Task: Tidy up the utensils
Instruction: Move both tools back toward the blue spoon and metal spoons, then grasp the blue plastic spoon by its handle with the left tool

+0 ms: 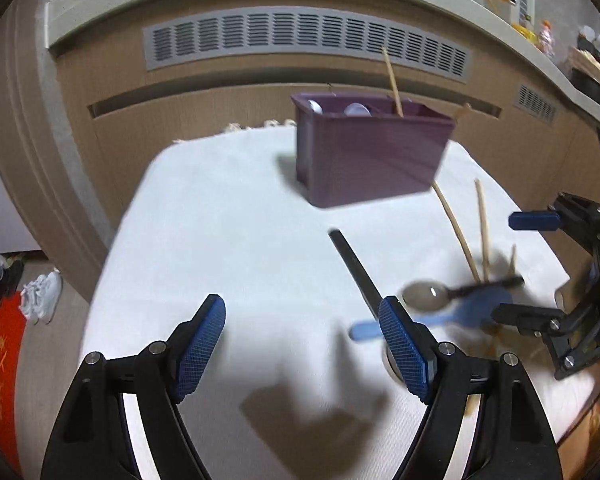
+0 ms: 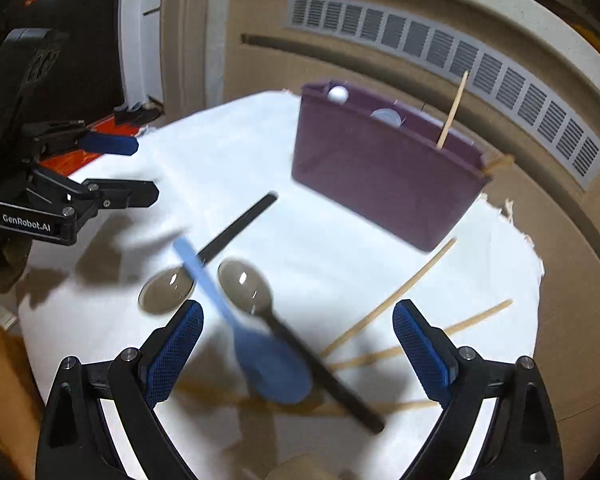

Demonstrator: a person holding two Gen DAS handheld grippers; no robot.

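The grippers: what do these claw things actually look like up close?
Each gripper, left and right, is a black plastic frame with two angled fingers, jointed by round silver bolts. The inner faces carry blue pads with a fine grid texture. Seen from the right wrist view, the left one bears white lettering, "GenRobot.AI". No cables or sleeves show.

The purple holder (image 1: 370, 156) hides the lower chopstick (image 1: 393, 82) (both motion-blurred).
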